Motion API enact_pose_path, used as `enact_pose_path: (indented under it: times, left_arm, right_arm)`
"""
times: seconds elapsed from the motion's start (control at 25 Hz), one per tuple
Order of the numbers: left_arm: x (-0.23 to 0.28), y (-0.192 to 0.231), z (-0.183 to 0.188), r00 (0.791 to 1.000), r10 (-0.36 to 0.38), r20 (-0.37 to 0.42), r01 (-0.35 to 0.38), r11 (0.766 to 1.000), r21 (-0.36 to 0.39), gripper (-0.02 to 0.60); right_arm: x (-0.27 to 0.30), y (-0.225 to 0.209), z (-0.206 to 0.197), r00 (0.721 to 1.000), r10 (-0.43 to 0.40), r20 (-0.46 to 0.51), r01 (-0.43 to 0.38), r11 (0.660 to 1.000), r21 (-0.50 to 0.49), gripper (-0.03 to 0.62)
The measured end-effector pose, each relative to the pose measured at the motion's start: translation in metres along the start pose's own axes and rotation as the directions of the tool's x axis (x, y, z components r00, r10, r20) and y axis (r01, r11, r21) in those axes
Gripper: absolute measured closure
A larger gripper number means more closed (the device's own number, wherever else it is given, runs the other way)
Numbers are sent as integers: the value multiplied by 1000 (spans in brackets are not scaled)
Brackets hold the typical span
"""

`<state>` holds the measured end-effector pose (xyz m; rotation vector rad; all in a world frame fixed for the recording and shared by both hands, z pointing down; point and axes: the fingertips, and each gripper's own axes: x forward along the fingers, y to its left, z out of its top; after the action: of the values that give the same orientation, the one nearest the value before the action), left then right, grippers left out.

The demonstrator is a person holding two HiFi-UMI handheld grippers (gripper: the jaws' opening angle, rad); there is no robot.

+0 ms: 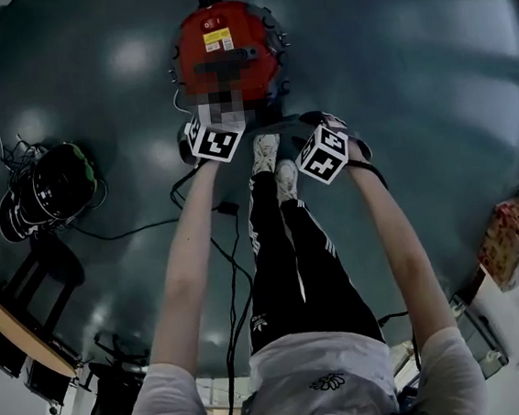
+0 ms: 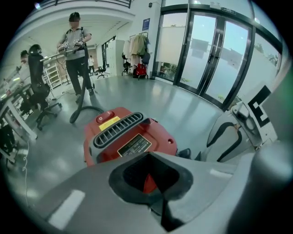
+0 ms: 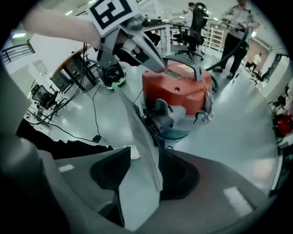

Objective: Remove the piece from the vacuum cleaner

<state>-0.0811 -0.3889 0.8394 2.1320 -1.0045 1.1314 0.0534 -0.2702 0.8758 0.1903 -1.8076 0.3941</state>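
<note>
Pointing lengthwise up and away beside the vacuum cleaner (image 3: pixel 178 89), the grey piece (image 3: pixel 137 132) sits clamped in the right tongs (image 3: pixel 144 176); the left tongs (image 2: pixel 149 183) are pressed together.

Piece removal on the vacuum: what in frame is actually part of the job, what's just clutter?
Job:
- red vacuum cleaner
- flat grey piece, clamped in the right tool
- left tool, up by the vacuum

Lying about:
- cable coil
- box
- standing person far behind
</note>
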Motion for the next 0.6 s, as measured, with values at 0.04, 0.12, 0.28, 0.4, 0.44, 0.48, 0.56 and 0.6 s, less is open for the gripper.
enact_pose_path:
  times: [0.04, 0.12, 0.28, 0.4, 0.44, 0.48, 0.56, 0.6]
  left_arm:
    - [3, 0, -2, 1000, -7, -7, 7, 1000, -4, 581]
    - [6, -1, -5, 1000, -23, -11, 22, 1000, -22, 580]
    - [9, -3, -4, 996, -48, -80, 52, 997, 48, 580]
    - [9, -7, -3, 991, -33, -130, 49, 991, 123, 580]
    - [9, -7, -3, 990, -27, -135, 45, 990, 133, 580]
    - [8, -7, -3, 990, -23, -137, 42, 990, 135, 580]
    - [9, -5, -4, 990, -27, -136, 43, 992, 122, 580]
    - [9, -5, -4, 990, -33, -136, 49, 992, 113, 580]
  right_arm:
    - [6, -2, -4, 1000, 8, -13, -8, 1000, 23, 381]
    - [16, -6, -12, 999, 18, -46, -16, 999, 40, 381]
    - [33, -14, -24, 994, 28, -102, -22, 998, 57, 381]
    - [38, -15, -21, 994, 3, -107, 2, 999, 52, 414]
    - [41, -16, -21, 993, -14, -117, 19, 999, 39, 445]
    - [44, -16, -20, 991, -30, -130, 33, 999, 22, 506]
    - [48, -13, -20, 987, -41, -153, 39, 999, -17, 548]
    - [49, -12, -21, 986, -42, -158, 38, 999, -31, 549]
